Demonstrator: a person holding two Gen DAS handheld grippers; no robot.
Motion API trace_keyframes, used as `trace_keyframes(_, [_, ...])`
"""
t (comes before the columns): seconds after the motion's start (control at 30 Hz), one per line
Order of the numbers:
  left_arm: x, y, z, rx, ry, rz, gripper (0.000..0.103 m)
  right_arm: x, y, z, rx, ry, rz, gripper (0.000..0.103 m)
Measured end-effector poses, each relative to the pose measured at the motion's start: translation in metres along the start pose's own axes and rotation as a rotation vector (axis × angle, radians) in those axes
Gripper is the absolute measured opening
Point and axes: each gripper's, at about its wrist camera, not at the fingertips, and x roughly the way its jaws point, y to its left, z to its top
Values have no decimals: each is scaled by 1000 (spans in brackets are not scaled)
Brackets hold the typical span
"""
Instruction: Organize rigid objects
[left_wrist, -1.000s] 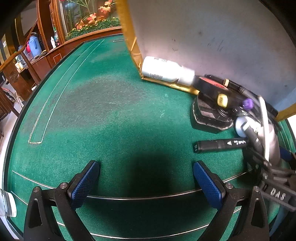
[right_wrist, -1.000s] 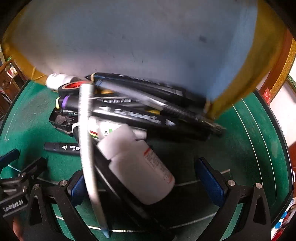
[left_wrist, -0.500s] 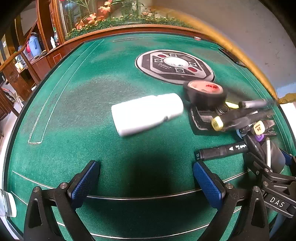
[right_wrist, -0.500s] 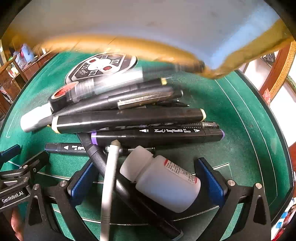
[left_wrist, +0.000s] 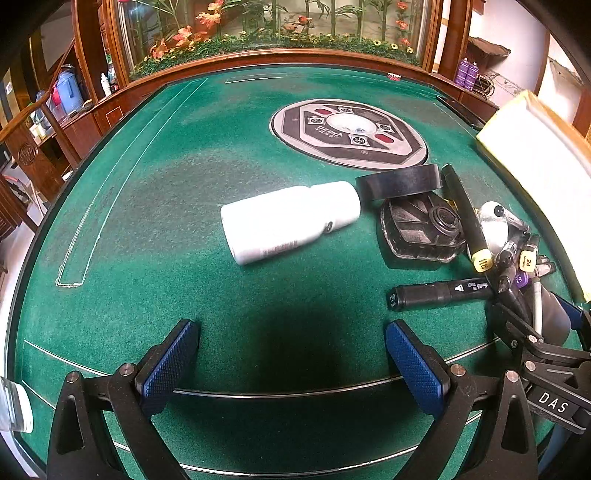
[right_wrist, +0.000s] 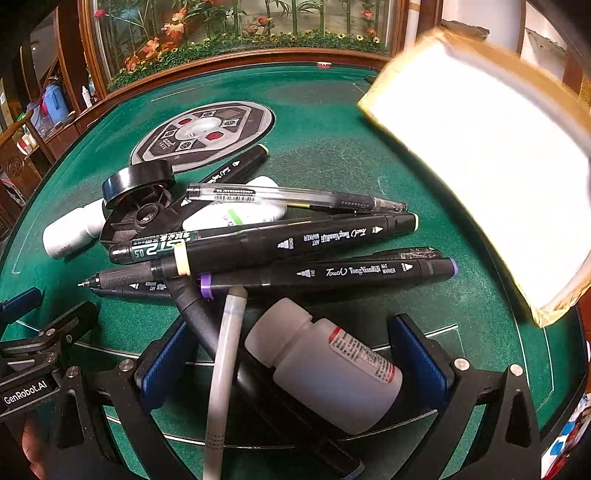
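Right wrist view: box (right_wrist: 480, 177) has lifted away, pens (right_wrist: 295, 240) spilled; both tongs (left_wrist: 291, 362) (right_wrist: 295, 365) gape empty.

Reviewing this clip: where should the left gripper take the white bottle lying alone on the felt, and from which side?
Probably across the body of the white bottle, mid-length, coming from above with a finger on each long side. It lies flat on the green table, cap end close to the tape roll and black plastic piece, while its other sides look free. The open left gripper would need to turn to straddle it.
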Motion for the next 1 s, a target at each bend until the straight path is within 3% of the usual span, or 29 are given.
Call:
trace_keyframes(0.9, [0, 0, -1, 1, 0, 0, 102, 5, 6, 2, -15, 3, 4, 103])
trace_keyframes(1.0, [0, 0, -2, 1, 0, 0, 102, 3, 4, 1, -74, 5, 43, 103])
